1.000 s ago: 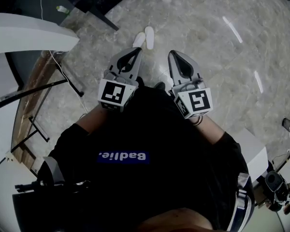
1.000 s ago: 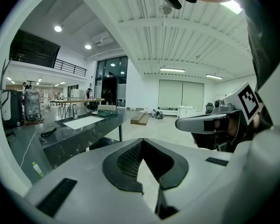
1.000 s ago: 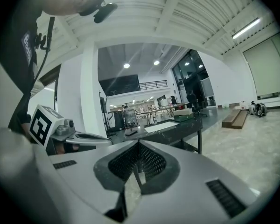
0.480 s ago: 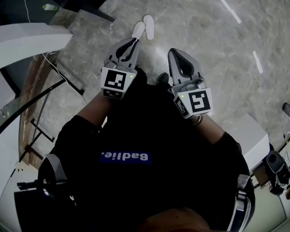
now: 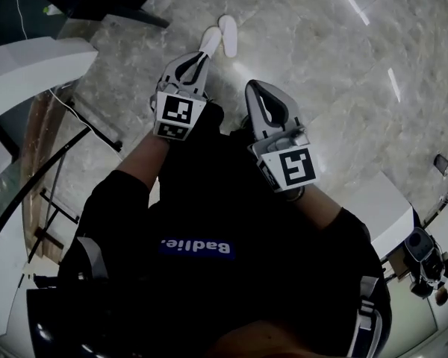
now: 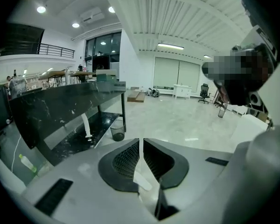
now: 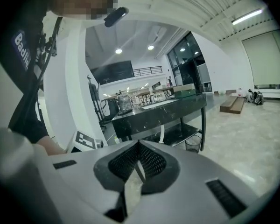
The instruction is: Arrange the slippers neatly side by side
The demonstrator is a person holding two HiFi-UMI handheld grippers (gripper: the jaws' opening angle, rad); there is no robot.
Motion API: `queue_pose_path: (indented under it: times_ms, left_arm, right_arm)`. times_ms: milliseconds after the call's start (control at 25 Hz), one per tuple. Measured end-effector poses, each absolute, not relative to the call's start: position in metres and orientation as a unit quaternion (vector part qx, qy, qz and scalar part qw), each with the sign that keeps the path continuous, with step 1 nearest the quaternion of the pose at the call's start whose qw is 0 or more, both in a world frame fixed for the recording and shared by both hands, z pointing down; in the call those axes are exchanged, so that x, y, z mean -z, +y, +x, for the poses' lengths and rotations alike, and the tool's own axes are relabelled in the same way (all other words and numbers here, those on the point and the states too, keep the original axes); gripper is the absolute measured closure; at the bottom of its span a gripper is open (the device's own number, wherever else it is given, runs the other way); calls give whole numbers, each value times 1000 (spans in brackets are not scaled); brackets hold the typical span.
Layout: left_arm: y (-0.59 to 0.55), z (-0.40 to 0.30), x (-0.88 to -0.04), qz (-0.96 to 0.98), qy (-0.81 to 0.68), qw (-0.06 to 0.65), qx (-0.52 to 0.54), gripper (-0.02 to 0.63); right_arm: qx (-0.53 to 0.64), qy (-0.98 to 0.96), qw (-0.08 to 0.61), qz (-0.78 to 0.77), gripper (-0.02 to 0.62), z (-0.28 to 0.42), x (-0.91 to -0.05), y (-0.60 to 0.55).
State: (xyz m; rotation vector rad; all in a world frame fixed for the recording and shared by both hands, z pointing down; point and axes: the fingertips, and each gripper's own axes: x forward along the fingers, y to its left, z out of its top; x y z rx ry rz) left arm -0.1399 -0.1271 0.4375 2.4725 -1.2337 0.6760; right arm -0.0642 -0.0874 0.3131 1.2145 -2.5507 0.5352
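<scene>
the white slippers lie on the marble floor, out in the open ahead of the person and well away from the dark counter at the floor's left edge. the left slipper is angled and its near end is partly hidden behind the left claw. the right slipper lies straighter. they sit close at the far end and splay apart toward the near end, so as i read it they are not yet parallel.

the left claw is closed with nothing between its jaws, and its tip is above the left slipper's near end. the right claw is also closed and empty, and it is farther back, beside the person's black shirt. neither gripper view shows the slippers, only the room beyond.

the step in hand looks like the approach. to do it well, open a claw before it reaches the slipper, tip it further down toward the floor, and take the angled slipper by its side edge or upper rather than pressing on the sole. then swing only its near end in until the two edges run alongside and the ends line up. the slippers look light and could skid on the glossy floor, so the straighter one is better left alone.
</scene>
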Motion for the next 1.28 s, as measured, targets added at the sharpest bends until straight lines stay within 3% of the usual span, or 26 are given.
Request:
queue_pose_path:
  times_ms: [200, 360, 440, 640, 1280]
  left_arm:
    - [-137, -142, -536, 854, -422, 169, -252, 532]
    - [-138, -144, -621, 848, -403, 188, -288, 532]
    - [-139, -143, -663, 849, -383, 212, -296, 483]
    - [-141, -146, -761, 842, -344, 235, -342, 480]
    - [-145, -147, -1000, 829, -263, 219, -443, 480]
  right_arm:
    - [-194, -882, 138, 407, 597, -69, -384, -86]
    - [-200, -881, 146, 403, 597, -67, -433, -86]
    - [-210, -879, 160, 397, 597, -64, -462, -86]
    - [-221, -879, 176, 383, 597, -61, -535, -86]
    - [-189, -894, 117, 388, 596, -22, -730, -94]
